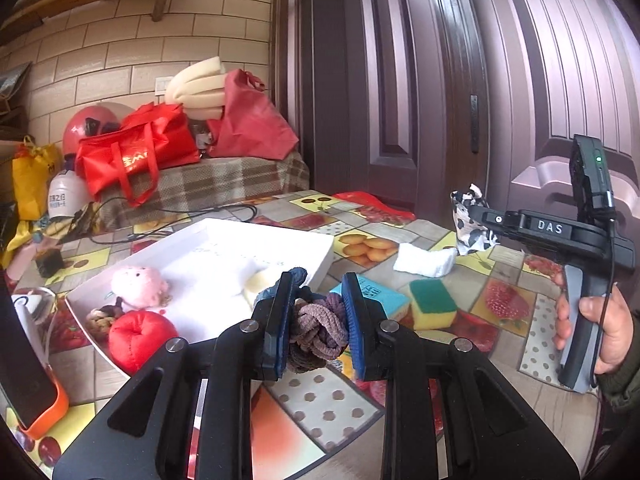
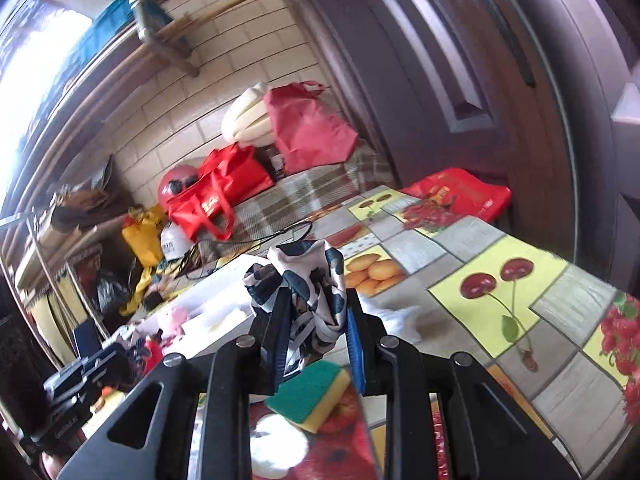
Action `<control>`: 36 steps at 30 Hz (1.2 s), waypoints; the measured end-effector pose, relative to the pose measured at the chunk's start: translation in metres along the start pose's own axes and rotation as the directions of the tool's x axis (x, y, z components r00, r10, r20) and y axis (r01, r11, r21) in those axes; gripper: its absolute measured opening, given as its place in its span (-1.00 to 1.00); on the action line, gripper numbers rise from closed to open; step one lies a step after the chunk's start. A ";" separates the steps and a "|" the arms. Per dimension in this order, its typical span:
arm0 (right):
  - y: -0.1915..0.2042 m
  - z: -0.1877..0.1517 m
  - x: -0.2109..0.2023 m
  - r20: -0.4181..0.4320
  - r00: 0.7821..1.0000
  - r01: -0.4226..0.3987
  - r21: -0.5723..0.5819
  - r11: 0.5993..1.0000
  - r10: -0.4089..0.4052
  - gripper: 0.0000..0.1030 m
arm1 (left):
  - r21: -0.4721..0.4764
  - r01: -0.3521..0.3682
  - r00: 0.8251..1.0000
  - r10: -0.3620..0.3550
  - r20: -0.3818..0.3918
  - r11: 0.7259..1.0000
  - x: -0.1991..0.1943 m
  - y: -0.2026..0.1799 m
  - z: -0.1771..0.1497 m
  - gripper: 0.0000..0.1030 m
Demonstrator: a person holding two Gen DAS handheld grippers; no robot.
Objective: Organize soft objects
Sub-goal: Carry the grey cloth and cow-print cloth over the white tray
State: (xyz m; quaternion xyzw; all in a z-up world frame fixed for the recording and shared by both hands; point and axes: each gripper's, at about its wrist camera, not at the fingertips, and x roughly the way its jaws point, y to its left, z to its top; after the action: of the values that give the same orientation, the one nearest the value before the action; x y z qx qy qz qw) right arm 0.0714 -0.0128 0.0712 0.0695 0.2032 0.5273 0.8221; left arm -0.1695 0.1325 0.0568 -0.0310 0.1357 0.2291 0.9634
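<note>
My left gripper (image 1: 318, 328) is shut on a bundle of brown and purple hair ties (image 1: 318, 330), held above the table beside the white tray (image 1: 296, 242). The tray holds a pink plush toy (image 1: 138, 284), a red stuffed apple (image 1: 140, 338), a braided knot (image 1: 100, 318) and a pale foam piece (image 1: 260, 280). My right gripper (image 2: 316, 328) is shut on a black-and-white cow-print cloth (image 2: 304, 280), lifted off the table; the left wrist view shows this cloth (image 1: 474, 220) at the right. A green-and-yellow sponge (image 1: 434, 302), a white folded cloth (image 1: 424, 262) and a blue-topped sponge (image 1: 380, 292) lie on the tablecloth.
A phone in an orange stand (image 1: 32, 376) is at the left table edge. Beyond the table, a plaid-covered bench (image 1: 224, 184) carries red bags (image 1: 136, 156) and foam rolls. A dark door (image 1: 440, 80) rises behind. A person's hand (image 1: 600, 328) holds the right gripper's handle.
</note>
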 end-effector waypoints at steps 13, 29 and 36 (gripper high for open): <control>0.051 -0.014 0.017 -0.047 0.998 -0.037 -0.196 0.980 0.028 -0.51 | -0.051 -0.138 0.990 0.139 0.028 0.989 -0.006 0.033 -0.003 -0.55; 0.143 -0.044 0.088 -0.193 0.978 -0.147 -0.362 0.920 0.080 -0.52 | -0.109 -0.349 0.937 0.350 -0.003 0.931 0.027 0.113 0.002 -0.55; 0.162 -0.044 0.130 -0.243 0.968 -0.140 -0.284 0.948 0.070 -0.52 | -0.094 -0.381 0.924 0.382 -0.006 0.920 0.058 0.125 0.010 -0.54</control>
State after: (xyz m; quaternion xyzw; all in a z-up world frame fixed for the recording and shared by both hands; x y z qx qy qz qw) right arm -0.0350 0.1694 0.0507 -0.1064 0.2106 0.5995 0.7648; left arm -0.1740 0.2705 0.0507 -0.0476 0.1220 0.4186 0.8987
